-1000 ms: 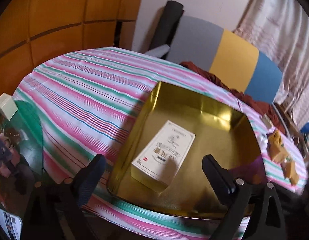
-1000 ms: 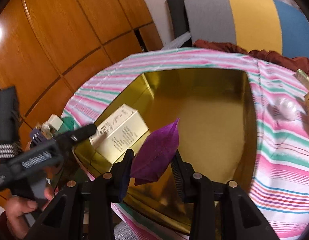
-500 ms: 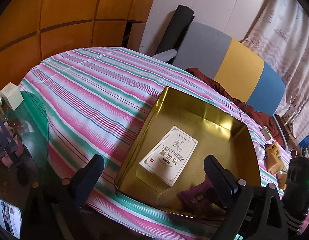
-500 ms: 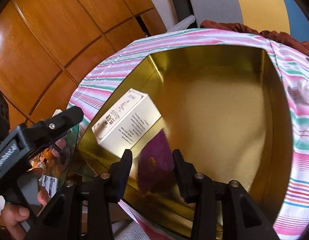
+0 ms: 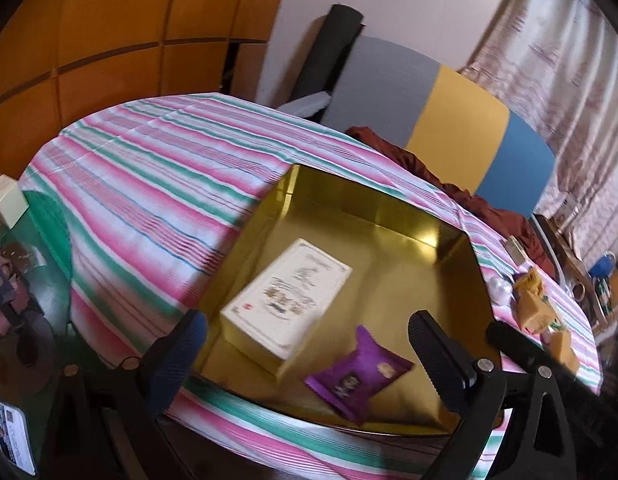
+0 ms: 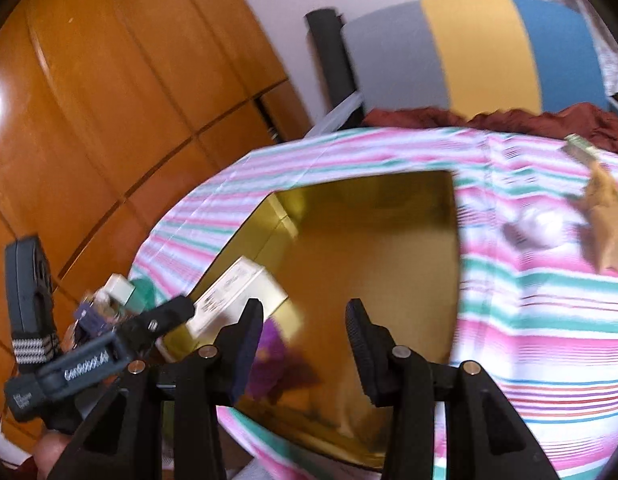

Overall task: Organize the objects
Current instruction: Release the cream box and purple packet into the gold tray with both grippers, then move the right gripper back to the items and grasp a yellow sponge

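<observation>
A gold tin tray sits on the striped tablecloth. In it lie a white box and a purple snack packet near the front edge. My left gripper is open and empty, above the tray's front edge. My right gripper is open and empty, just above and right of the purple packet. The left gripper's body shows at the left of the right wrist view.
Several tan snack packets and a small clear wrapped item lie on the cloth right of the tray. A grey, yellow and blue cushion stands behind the table. Clutter sits past the table's left edge.
My right gripper opened and let the purple packet drop into the tray, then pulled back and up. My left gripper stayed open and shifted slightly.
</observation>
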A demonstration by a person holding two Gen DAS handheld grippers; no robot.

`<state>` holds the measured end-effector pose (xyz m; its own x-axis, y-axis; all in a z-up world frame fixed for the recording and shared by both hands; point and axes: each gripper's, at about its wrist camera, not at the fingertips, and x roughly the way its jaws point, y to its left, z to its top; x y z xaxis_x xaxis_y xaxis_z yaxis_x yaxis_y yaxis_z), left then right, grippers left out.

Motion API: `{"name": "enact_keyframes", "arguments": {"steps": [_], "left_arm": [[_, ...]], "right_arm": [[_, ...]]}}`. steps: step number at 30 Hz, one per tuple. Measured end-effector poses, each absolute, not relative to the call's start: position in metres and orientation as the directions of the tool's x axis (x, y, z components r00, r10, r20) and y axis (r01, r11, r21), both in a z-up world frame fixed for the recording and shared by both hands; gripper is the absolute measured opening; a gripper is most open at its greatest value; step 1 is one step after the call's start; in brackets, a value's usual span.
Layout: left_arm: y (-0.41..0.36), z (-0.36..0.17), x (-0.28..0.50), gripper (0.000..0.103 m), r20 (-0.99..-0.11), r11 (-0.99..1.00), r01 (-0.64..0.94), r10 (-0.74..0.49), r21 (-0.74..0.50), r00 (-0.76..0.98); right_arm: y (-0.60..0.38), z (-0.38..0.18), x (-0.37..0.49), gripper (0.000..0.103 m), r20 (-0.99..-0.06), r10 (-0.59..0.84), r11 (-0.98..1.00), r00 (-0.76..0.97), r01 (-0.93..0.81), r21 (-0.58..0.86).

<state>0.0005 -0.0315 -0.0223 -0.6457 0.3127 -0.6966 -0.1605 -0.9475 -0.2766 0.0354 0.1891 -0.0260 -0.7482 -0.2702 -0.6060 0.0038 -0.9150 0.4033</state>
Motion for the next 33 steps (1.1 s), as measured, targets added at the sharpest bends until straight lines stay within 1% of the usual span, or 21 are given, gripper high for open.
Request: {"name": "enact_keyframes", "arguments": {"steps": [5,9,15,18,21,22,24,26,31,33], "left_arm": [[-0.006,-0.021,0.007,0.101,-0.699,-0.934,-0.236,0.358,-0.269,-0.62],[0.015,-0.018,0.014,0.101,-0.695,-0.916,-0.295,0.4,-0.273,-0.597],[0.052,-0.012,0.03,0.102,-0.691,-0.88,-0.394,0.46,-0.267,-0.558],[0.071,-0.009,0.037,0.102,-0.692,-0.856,-0.445,0.49,-0.265,-0.531],[0.086,-0.007,0.043,0.102,-0.695,-0.835,-0.487,0.509,-0.256,-0.508],[0.092,-0.007,0.046,0.102,-0.697,-0.826,-0.503,0.516,-0.252,-0.498],[0.104,-0.008,0.051,0.103,-0.704,-0.81,-0.534,0.525,-0.242,-0.478],[0.117,-0.011,0.058,0.103,-0.714,-0.787,-0.569,0.539,-0.238,-0.447],[0.147,-0.016,0.072,0.103,-0.74,-0.743,-0.637,0.545,-0.207,-0.395],[0.157,-0.016,0.078,0.103,-0.746,-0.724,-0.66,0.549,-0.199,-0.378]], "right_arm": [[0.232,-0.021,0.052,0.043,-0.597,-0.176,-0.91,-0.782,-0.103,0.402],[0.266,-0.029,0.064,0.044,-0.618,-0.109,-0.894,-0.779,-0.196,0.404],[0.316,-0.051,0.086,0.045,-0.68,-0.01,-0.861,-0.733,-0.34,0.38],[0.336,-0.066,0.1,0.049,-0.713,0.054,-0.846,-0.699,-0.41,0.339],[0.359,-0.08,0.118,0.05,-0.74,0.119,-0.833,-0.661,-0.472,0.287],[0.368,-0.083,0.125,0.051,-0.738,0.139,-0.83,-0.66,-0.485,0.277],[0.388,-0.087,0.137,0.062,-0.732,0.191,-0.82,-0.654,-0.516,0.248],[0.41,-0.088,0.145,0.063,-0.727,0.249,-0.805,-0.64,-0.554,0.212],[0.47,-0.081,0.151,0.063,-0.708,0.362,-0.741,-0.606,-0.648,0.177],[0.484,-0.081,0.144,0.063,-0.709,0.373,-0.742,-0.599,-0.651,0.159]]}}
